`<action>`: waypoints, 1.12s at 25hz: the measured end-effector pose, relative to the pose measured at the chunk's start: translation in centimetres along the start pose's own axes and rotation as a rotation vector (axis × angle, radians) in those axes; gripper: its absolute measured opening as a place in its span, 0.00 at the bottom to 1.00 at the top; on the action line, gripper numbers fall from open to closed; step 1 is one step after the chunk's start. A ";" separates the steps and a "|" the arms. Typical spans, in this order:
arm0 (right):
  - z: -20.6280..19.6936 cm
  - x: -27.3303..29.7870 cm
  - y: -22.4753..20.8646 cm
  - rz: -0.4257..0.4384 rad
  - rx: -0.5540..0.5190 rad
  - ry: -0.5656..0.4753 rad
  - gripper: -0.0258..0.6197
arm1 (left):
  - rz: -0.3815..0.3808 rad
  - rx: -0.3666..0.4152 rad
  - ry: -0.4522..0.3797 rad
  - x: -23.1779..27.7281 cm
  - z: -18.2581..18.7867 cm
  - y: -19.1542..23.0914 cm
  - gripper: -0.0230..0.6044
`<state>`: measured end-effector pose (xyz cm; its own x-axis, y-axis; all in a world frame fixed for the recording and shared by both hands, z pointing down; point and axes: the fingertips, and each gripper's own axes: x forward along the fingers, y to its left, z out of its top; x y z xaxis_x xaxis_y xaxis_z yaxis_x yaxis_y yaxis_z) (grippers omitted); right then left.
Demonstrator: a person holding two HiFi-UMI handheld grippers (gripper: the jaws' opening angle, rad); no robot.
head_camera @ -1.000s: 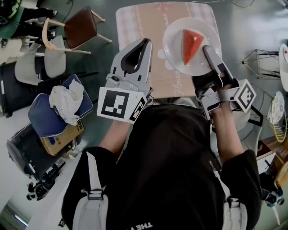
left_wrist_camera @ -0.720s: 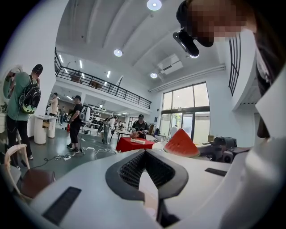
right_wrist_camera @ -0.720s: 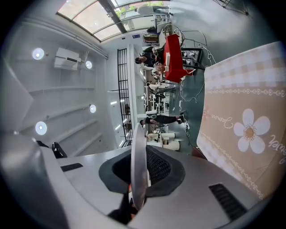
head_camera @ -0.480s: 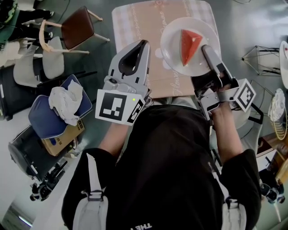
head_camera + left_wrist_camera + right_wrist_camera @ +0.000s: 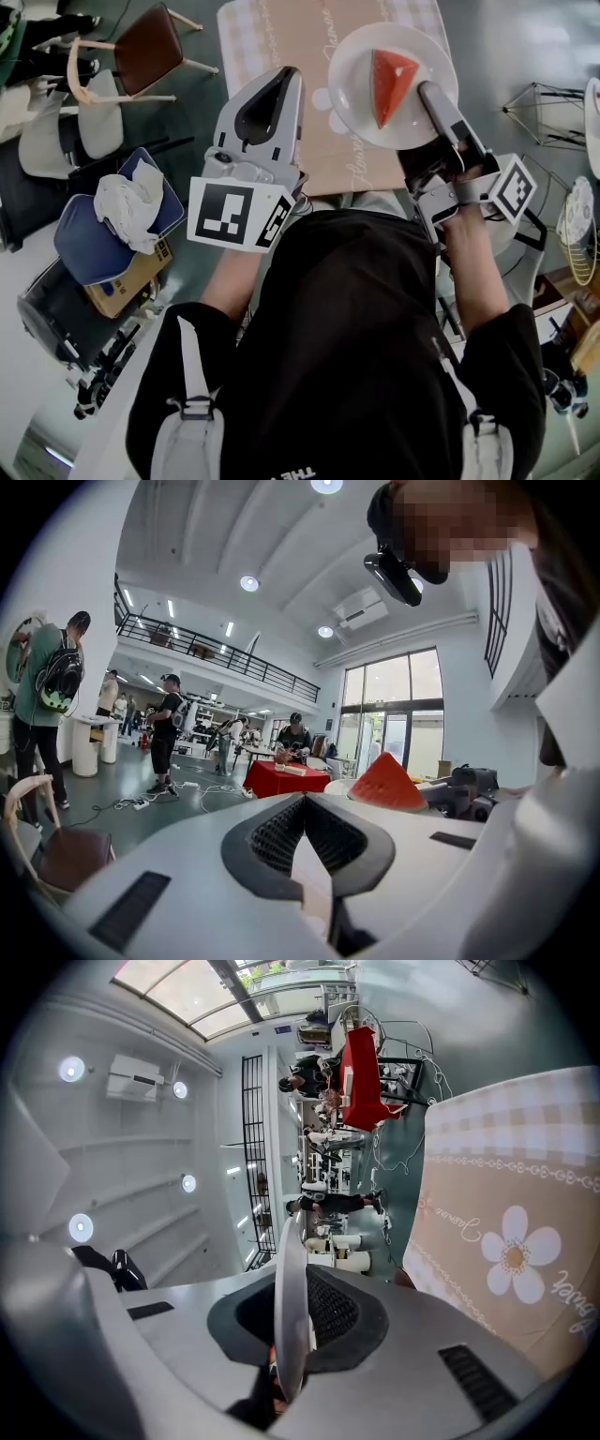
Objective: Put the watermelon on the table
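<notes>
Right gripper (image 5: 429, 91) remains pinched on the rim of the plate (image 5: 349, 94) carrying the watermelon (image 5: 389, 82), upper centre of frame, over the table (image 5: 272, 37). Left gripper (image 5: 287, 75): fingers pressed together, empty. The plate's position against the tabletop has shifted only slightly over the last second. Set-down judged pending.

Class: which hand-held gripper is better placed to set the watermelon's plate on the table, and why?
Right. The right hand-held gripper grips the plate carrying the watermelon over the table; the left hand-held gripper is shut, empty.
</notes>
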<state>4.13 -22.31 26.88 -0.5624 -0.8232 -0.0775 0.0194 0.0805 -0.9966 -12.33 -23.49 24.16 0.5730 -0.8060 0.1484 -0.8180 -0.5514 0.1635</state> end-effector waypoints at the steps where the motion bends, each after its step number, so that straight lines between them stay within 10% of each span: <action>1: 0.1 0.1 -0.1 0.000 0.000 0.004 0.09 | 0.001 -0.001 0.001 0.1 -0.1 0.0 0.06; 28: 0.3 -0.8 -5.7 -0.017 0.024 0.042 0.09 | 0.006 -0.010 0.085 2.1 -6.0 0.7 0.06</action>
<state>4.74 -22.29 32.61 -0.5970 -0.8000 -0.0594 0.0292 0.0523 -0.9982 -11.40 -24.28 30.44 0.5702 -0.7882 0.2315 -0.8214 -0.5439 0.1715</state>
